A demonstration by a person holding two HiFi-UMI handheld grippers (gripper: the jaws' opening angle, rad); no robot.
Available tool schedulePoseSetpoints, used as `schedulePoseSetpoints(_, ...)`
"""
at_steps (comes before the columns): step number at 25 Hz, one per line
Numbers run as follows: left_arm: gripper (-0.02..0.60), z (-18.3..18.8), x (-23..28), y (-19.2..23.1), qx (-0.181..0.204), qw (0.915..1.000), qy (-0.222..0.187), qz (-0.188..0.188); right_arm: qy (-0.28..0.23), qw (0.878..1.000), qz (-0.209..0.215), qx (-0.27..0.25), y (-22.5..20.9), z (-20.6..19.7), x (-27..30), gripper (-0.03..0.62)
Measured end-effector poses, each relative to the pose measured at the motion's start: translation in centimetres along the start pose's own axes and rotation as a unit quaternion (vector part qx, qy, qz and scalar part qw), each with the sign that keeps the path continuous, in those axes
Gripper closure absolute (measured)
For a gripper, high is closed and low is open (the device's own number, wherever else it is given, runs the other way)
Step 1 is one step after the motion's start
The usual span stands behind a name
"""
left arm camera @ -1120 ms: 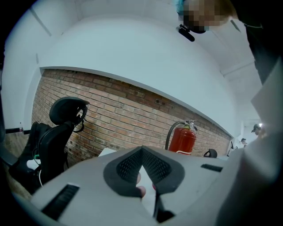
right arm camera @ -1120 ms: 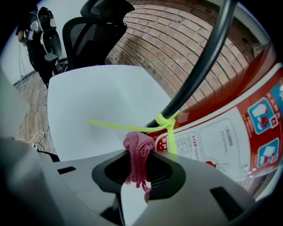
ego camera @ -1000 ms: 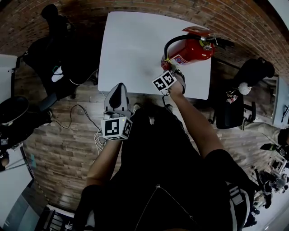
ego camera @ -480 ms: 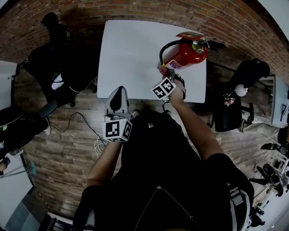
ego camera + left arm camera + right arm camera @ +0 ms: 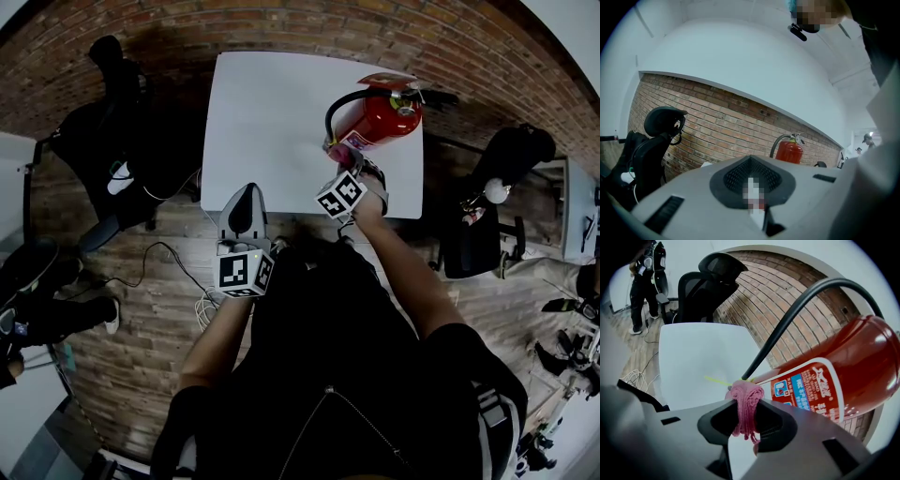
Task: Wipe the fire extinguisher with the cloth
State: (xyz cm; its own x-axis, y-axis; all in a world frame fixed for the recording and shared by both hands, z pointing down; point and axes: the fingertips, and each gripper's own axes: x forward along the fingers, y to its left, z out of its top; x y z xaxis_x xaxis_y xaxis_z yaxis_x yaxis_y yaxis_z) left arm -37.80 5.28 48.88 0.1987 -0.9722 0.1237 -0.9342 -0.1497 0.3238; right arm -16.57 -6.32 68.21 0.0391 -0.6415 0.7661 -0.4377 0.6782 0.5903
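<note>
Pink cloth (image 5: 745,401) is bunched and pinched tight in the right gripper (image 5: 746,416), with a small wad sticking out past the jaw tips. The fire extinguisher (image 5: 380,117) stands upright on the white table (image 5: 262,112), near its far right corner. The cloth is at the low end of the red cylinder, just beside the label (image 5: 806,390) and the foot of the black hose (image 5: 797,319). Contact looks likely, but the wide-angle view doesn't settle whether it's touching or a hair off.

The left gripper (image 5: 244,202) has its jaws pressed together on nothing and is parked off the table's near edge, well apart from the work.

My read is that the wipe is at or near its start at the bottom of the body.

To do it well:
- Press with the cloth wad, not the jaw tips, so hard plastic doesn't scrape the paint or label.
- Stroke along the cylinder and keep the side push light, since the can is tall and sits close to the edge, so it could tip.
- Steer round the hose so the cloth doesn't snag.
- Bracing the top with the left gripper would help.
</note>
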Motion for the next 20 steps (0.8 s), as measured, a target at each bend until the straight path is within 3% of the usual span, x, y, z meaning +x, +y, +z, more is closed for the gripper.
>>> schedulePoseSetpoints(20,0.571,0.7,0.5,-2.0,0.004,0.9997,-0.009,-0.024,-0.069,0.995,-0.064,0.019,-6.5,3.8,-8.7,0.487)
